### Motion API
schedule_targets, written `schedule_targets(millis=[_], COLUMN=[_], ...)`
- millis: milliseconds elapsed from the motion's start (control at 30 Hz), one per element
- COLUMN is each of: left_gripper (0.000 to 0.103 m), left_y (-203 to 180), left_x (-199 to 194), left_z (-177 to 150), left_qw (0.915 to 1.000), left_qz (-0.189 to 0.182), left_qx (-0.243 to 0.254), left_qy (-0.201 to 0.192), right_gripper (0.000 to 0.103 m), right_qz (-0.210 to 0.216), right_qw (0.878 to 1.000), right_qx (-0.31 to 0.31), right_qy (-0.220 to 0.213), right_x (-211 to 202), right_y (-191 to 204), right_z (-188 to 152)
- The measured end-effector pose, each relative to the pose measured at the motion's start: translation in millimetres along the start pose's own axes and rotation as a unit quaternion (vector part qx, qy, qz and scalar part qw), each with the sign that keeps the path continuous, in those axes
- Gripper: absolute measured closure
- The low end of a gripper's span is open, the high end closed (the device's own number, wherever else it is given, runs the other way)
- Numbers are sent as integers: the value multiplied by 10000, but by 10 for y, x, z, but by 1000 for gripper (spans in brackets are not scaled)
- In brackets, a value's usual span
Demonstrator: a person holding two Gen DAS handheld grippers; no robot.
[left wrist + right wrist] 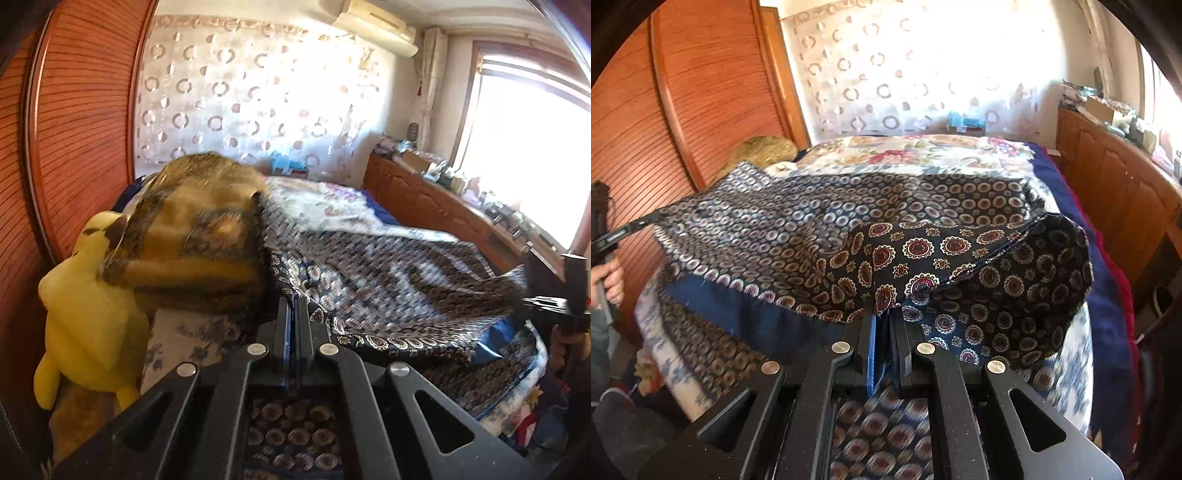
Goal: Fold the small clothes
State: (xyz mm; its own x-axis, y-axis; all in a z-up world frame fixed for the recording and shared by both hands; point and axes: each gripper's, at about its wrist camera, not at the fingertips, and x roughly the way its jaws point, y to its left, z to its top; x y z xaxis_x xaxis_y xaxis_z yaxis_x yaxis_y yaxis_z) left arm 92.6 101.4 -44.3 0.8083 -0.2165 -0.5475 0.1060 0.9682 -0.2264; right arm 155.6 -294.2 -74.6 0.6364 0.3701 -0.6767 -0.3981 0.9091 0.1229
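A dark navy garment with a round medallion print [388, 280] hangs stretched in the air above the bed, held between both grippers. My left gripper [293, 306] is shut on one edge of it. My right gripper [884, 314] is shut on the other edge of the garment [849, 236], and cloth drapes over its right side. The right gripper shows at the right edge of the left wrist view [554, 302]. The left gripper shows at the left edge of the right wrist view [624, 230], pinching the far corner.
The bed [923, 151] has a floral cover with blue edging. A yellow plush toy [88, 310] and a brown pillow [199, 229] lie by the wooden wardrobe [85, 122]. A cluttered wooden cabinet [436, 199] runs under the window.
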Motion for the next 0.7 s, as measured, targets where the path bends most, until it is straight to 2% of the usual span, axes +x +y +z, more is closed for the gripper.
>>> schedule_targets(millis=[67,100,133,267,433,467,500,533,567,700], left_gripper=[103,103,103,103,103,103,103,103,103,103], left_y=[73,129,139,178,173,177,177,179,172,184], left_x=[73,124,149,200,201,206,208,206,197,129], left_z=[-85,-128,-147,-250,-300,-303,-307,-307,-315,-297], left_qw=[9999,9997,9996,9992,9992,9992,9992,9992,9992,9992], left_qz=[56,76,91,171,199,194,196,205,225,340], left_qx=[-94,-161,-190,-216,-195,-203,-204,-199,-191,-197], left_qy=[116,175,201,280,294,294,290,285,271,114], right_gripper=[83,64,54,54,54,55,68,93,101,102], right_qz=[-58,-107,-127,-194,-50,-90,-119,-100,16,440], right_qw=[9999,9998,9997,9989,9982,9982,9984,9984,9982,9980], right_qx=[-25,-37,-46,47,122,80,54,57,84,88], right_qy=[132,184,216,432,590,581,551,562,589,434], right_x=[8,26,36,121,172,196,174,182,193,30], right_y=[53,87,110,144,218,247,268,283,302,424], right_z=[-63,-93,-134,-272,-442,-449,-465,-457,-451,-413])
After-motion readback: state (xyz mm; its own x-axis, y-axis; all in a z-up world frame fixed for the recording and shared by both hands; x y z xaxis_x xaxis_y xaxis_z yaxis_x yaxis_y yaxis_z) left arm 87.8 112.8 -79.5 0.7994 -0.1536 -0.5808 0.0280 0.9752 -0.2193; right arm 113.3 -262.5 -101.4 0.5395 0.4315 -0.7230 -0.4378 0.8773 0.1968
